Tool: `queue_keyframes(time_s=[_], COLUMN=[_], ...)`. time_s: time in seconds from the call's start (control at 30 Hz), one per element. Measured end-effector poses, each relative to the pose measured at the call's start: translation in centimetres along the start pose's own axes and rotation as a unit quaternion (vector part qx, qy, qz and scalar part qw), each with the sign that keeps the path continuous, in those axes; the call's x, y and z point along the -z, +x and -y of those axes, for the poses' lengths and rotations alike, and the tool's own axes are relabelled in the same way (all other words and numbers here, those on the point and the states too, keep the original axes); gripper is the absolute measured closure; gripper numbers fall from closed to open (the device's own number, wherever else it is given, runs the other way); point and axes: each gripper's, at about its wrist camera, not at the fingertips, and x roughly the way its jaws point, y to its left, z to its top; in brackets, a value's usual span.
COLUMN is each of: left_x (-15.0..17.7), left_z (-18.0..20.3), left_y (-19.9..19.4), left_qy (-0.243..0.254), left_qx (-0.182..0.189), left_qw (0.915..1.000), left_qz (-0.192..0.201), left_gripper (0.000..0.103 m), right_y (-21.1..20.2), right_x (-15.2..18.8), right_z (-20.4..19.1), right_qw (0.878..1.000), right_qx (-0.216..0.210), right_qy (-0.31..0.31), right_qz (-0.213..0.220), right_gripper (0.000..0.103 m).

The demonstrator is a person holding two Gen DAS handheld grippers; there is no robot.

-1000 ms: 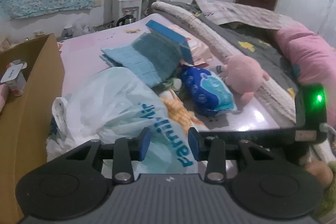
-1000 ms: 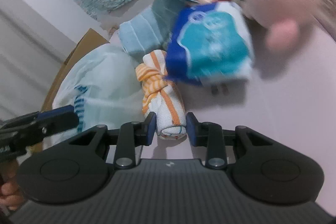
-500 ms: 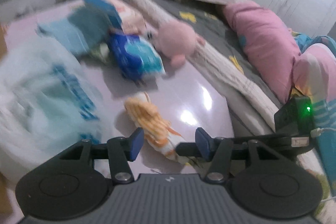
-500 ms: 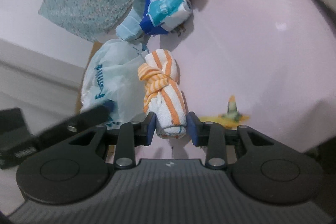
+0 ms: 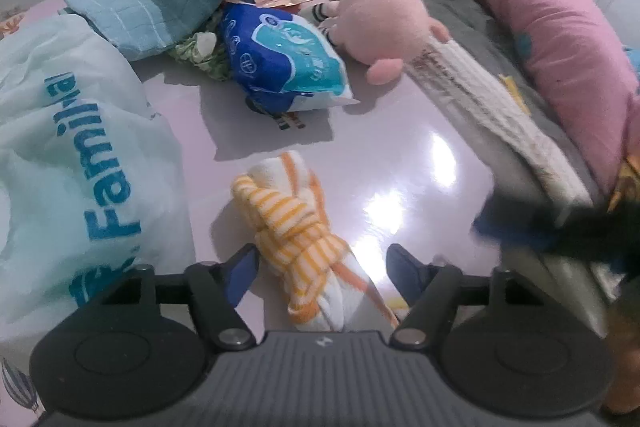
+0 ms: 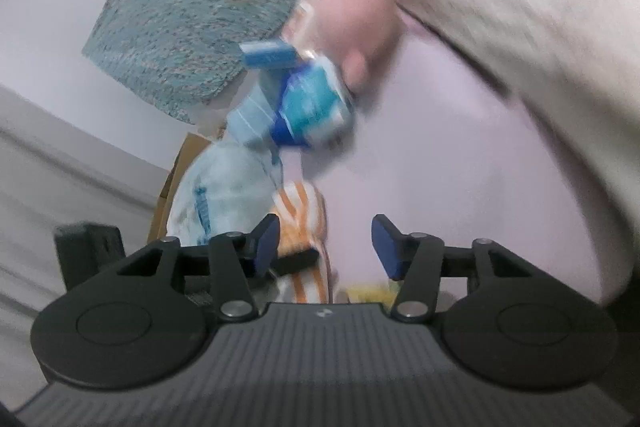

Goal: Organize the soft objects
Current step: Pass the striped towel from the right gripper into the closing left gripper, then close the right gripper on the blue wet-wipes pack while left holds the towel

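Glossy lilac tabletop (image 5: 404,163) carries the knotted orange-and-white striped cloth (image 5: 304,235) near its front edge, apparently ungripped between the left gripper's (image 5: 318,267) just-widened jaws, while the right gripper (image 6: 324,239) has just been opening too.

Looking like a home bedroom: bedding (image 5: 460,39) and pink pillow (image 5: 560,47) lying beside a glossy pink table (image 5: 400,155), plush toy (image 5: 380,19), folded towels (image 5: 160,7), tissue pack (image 5: 280,63) and shopping bag (image 5: 60,147) crowding it, teal cloth (image 6: 180,19) hanging on wall.

Black hand-held gripper (image 5: 320,269), blue pads (image 5: 240,277), silver screws
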Motion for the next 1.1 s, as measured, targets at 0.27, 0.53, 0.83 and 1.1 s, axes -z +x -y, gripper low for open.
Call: queue_keyframes(time_s=[0.27, 0.53, 0.83, 1.1], left_x=[0.7, 1.3, 1.3, 1.3], left_z=[-1.0, -1.7, -1.7, -1.6], left_y=[0.3, 0.0, 0.1, 0.0], left_qy=[-0.03, -0.044, -0.05, -0.051], left_qx=[0.001, 0.01, 0.019, 0.015], left_qw=[0.9995, 0.9989, 0.9984, 0.9984], left_qz=[0.007, 0.012, 0.015, 0.019], left_gripper=[0.054, 0.054, 0.054, 0.054], right_y=[5.7, 15.8, 16.3, 12.0], right_x=[-7.7, -11.9, -10.9, -8.3], right_z=[-4.9, -7.4, -6.3, -4.4], right_qw=[0.995, 0.974, 0.975, 0.971], right_qx=[-0.002, 0.122, 0.13, 0.147], right_qy=[-0.099, -0.17, -0.153, -0.142], right_qz=[-0.023, -0.086, -0.099, -0.121], right_gripper=[0.022, 0.017, 0.053, 0.071])
